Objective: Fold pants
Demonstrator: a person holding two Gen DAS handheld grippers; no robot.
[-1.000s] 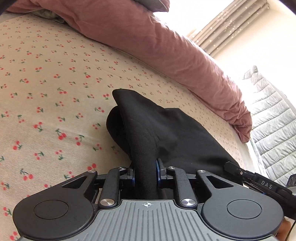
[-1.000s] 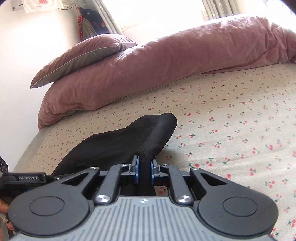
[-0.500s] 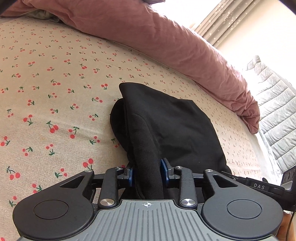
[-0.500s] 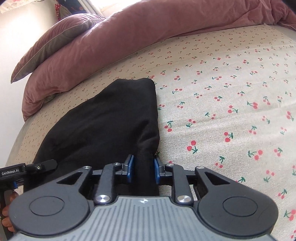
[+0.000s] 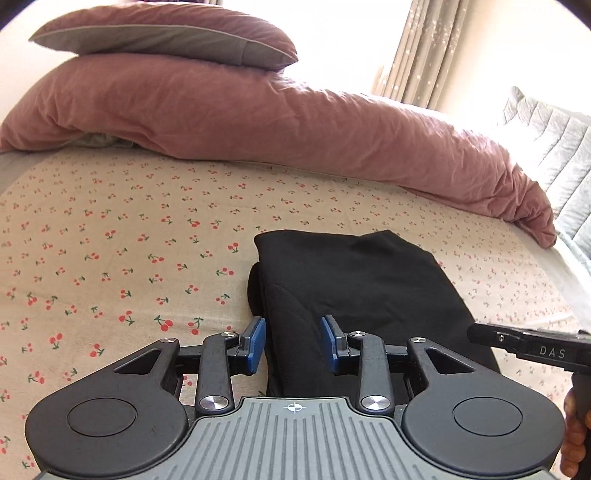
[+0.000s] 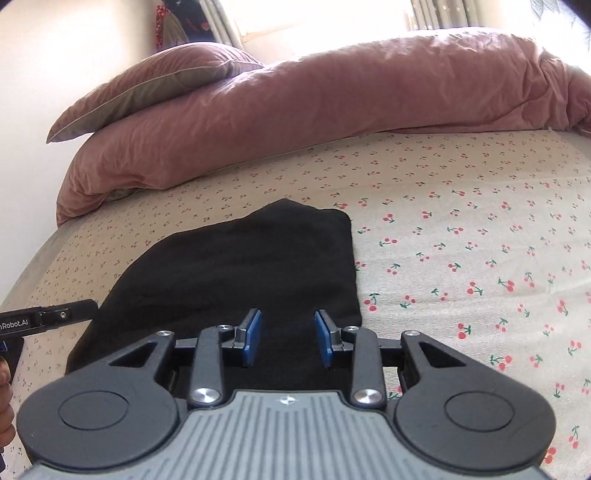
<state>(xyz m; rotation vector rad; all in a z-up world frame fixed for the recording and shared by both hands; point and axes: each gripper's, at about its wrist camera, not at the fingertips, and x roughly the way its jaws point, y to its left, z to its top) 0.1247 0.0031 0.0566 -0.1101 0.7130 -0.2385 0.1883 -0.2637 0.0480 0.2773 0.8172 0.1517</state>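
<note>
We are observing black pants (image 5: 354, 288) lying folded, flat on bed (image 5: 110, 258), on cherry-print sheet, toward bed's side edge. We are noting left tool (image 5: 293, 345) standing wide, blue pads (image 5: 256, 345) flanking near left edge of pants, gripping nothing. We are noting right tool (image 6: 286, 341) likewise standing wide over near right corner of pants, pads (image 6: 252, 341) not pinching fabric. We are recording pink duvet (image 6: 332, 110) lying bunched along far edge of bed, pillow (image 5: 162, 35) resting on top.
</note>
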